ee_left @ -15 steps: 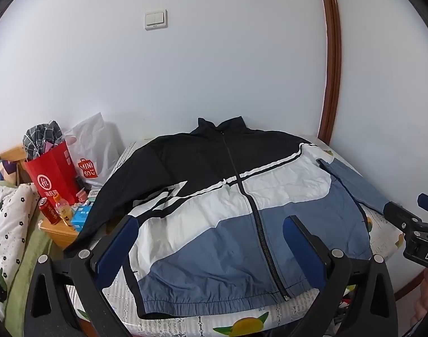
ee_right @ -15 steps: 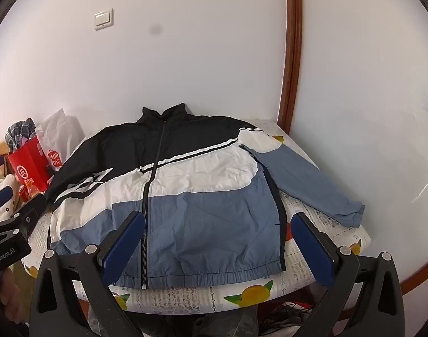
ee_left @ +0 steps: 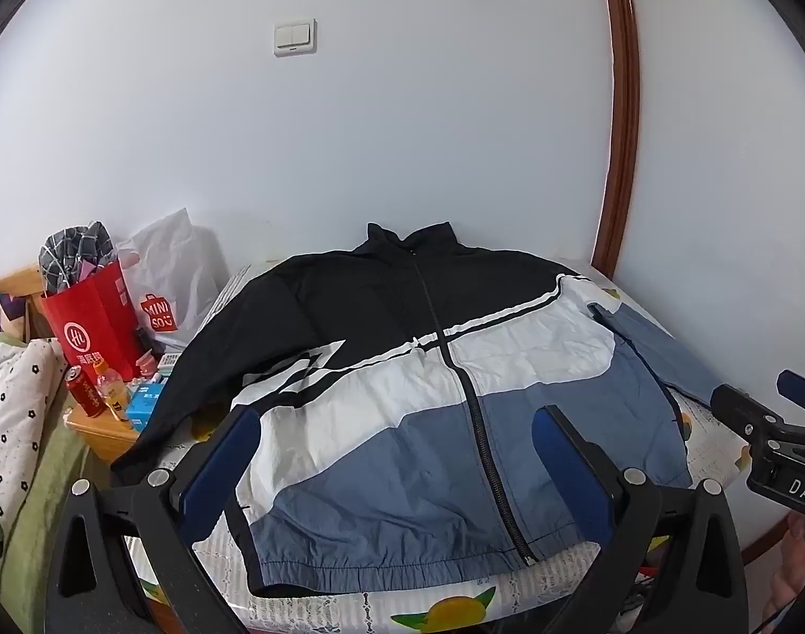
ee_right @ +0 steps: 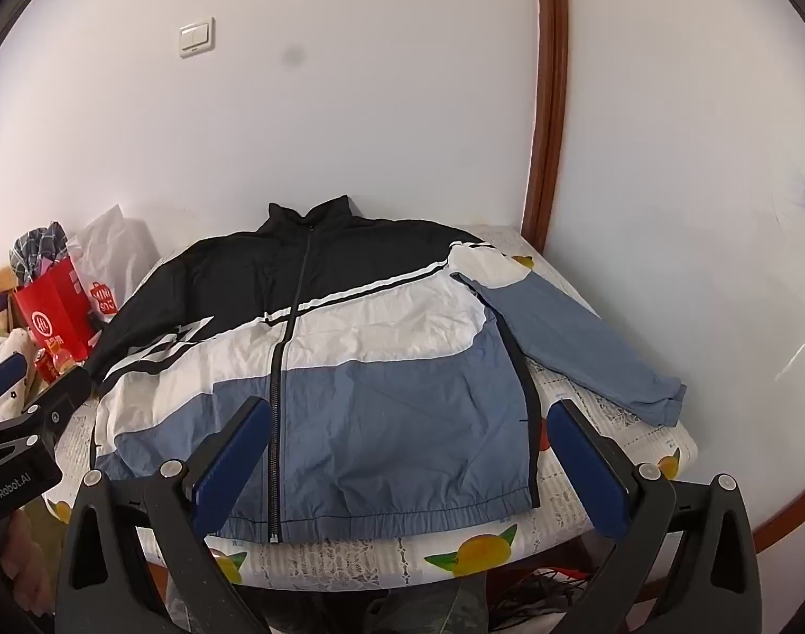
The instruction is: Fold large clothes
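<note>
My left gripper (ee_left: pixel 397 446) and right gripper (ee_right: pixel 410 441) both hover over the hem end, jaws wide apart, nothing between them. Jacket (ee_right: pixel 317 359) lies flat, zipped, front up on the fruit-print table cover (ee_right: pixel 613 422), collar toward the wall; blue sleeve (ee_right: pixel 576 338) splayed out to the right, black sleeve (ee_left: pixel 191 385) running down to the left. Looks like thin, crinkly shell fabric: light, floppy, probably slick, so I'd pinch at cuffs, hem corners or shoulder seams. Readable: "MINISO" on white bag (ee_left: pixel 162 285); "GenRobot.AI" on the left gripper body in the right view.
</note>
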Demonstrator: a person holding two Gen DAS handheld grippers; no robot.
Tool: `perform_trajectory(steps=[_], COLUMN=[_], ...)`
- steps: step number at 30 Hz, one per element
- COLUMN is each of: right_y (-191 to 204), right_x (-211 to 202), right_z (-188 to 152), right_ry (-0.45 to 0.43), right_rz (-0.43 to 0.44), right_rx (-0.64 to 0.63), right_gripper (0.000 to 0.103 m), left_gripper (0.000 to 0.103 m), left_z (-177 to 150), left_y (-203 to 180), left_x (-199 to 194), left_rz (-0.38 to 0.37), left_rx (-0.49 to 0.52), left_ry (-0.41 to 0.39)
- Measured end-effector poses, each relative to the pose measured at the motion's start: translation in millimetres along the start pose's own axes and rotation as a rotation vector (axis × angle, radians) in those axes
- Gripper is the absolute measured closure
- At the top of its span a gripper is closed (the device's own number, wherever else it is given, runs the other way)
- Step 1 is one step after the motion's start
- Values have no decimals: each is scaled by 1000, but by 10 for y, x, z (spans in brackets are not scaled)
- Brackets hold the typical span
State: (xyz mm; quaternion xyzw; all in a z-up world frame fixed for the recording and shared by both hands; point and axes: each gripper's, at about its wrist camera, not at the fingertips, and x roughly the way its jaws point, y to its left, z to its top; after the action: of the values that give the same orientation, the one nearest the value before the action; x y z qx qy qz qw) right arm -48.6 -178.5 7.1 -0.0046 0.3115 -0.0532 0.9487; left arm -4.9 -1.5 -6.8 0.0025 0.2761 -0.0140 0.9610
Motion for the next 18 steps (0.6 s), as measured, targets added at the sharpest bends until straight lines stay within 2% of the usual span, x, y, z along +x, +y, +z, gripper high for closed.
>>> perform_trajectory(steps=[18], right_y=[25], right_x=[-49], right_z=[15], right_ry=[-11], right_rz=[10], right_rx=[-1], right_gripper=[0], left_gripper=[0], left_z=[54], left_y=[-12], left_x=[-17], left_rz=[1], left_rx=[-8], left_ry=[-2])
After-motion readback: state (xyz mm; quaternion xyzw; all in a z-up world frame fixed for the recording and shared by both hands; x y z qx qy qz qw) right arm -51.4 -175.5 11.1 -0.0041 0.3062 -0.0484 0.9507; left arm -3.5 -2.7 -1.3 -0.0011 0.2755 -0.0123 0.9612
